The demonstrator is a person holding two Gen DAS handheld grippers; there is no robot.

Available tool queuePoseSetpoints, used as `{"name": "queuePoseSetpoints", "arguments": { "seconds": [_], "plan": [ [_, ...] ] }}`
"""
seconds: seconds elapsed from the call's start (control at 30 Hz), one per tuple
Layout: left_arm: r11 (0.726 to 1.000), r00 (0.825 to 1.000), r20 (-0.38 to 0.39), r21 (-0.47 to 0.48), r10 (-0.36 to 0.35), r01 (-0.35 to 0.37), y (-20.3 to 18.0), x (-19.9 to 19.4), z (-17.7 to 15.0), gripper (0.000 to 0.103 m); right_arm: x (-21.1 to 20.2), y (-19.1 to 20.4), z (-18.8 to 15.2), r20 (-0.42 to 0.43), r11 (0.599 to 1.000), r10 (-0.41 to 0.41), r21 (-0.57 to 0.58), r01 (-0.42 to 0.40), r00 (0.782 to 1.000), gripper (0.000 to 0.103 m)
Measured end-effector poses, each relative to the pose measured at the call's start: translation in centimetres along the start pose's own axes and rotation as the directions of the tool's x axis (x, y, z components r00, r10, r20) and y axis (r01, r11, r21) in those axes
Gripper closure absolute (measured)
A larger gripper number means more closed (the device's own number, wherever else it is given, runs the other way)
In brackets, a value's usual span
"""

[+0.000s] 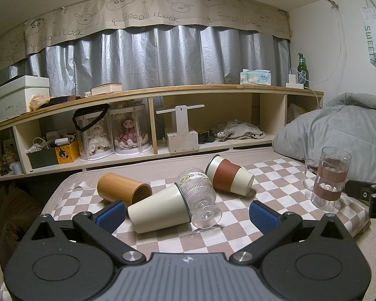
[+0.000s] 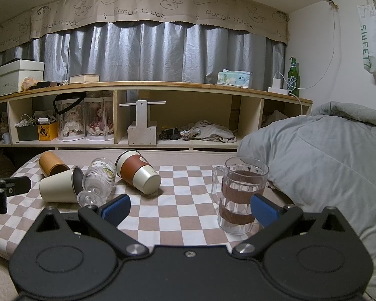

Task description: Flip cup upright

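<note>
Left gripper (image 1: 187, 214) jaws spread wide; right gripper (image 2: 190, 210) jaws likewise, both empty.

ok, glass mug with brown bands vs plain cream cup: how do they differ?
The glass mug stands upright; the cream cup lies on its side. The mug is clear with a handle; the cup is opaque, no handle visible. Both sit on the checkered cloth, neither gripped.

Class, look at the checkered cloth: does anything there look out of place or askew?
Yes. Four cups lie tipped on their sides: bamboo cup, cream cup, ribbed glass goblet, brown-sleeved cup. Only the glass mug stands upright.
</note>
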State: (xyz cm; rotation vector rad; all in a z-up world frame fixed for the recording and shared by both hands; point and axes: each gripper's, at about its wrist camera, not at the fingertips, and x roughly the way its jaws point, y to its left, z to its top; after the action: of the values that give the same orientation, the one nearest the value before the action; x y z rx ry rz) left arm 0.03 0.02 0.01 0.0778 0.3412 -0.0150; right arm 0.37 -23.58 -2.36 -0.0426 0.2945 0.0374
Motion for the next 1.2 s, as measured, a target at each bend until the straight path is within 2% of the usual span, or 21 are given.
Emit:
{"name": "queuePoseSetpoints", "arguments": {
  "seconds": [0.9,0.97,1.2],
  "plan": [
    [1.000,1.000,0.002,-0.001,-0.002,0.002,0.0,0.0,0.0,0.000,-0.1,0.0,0.3,-0.001,1.000,0.004,0.005,-0.004,1.000,0.000],
    [1.000,1.000,0.002,-0.002,-0.003,0.003,0.0,0.0,0.0,0.000,0.2,-0.2,-0.8,0.003,1.000,0.009,0.010,-0.009,1.000,0.000],
    [1.000,1.000,-0.004,-0.010,-0.005,0.004,-0.3,0.1,0.4,0.000,1.0,-0.1,0.4,-0.010,0.997,0.068,0.043,-0.067,0.998,0.000]
  ]
}}
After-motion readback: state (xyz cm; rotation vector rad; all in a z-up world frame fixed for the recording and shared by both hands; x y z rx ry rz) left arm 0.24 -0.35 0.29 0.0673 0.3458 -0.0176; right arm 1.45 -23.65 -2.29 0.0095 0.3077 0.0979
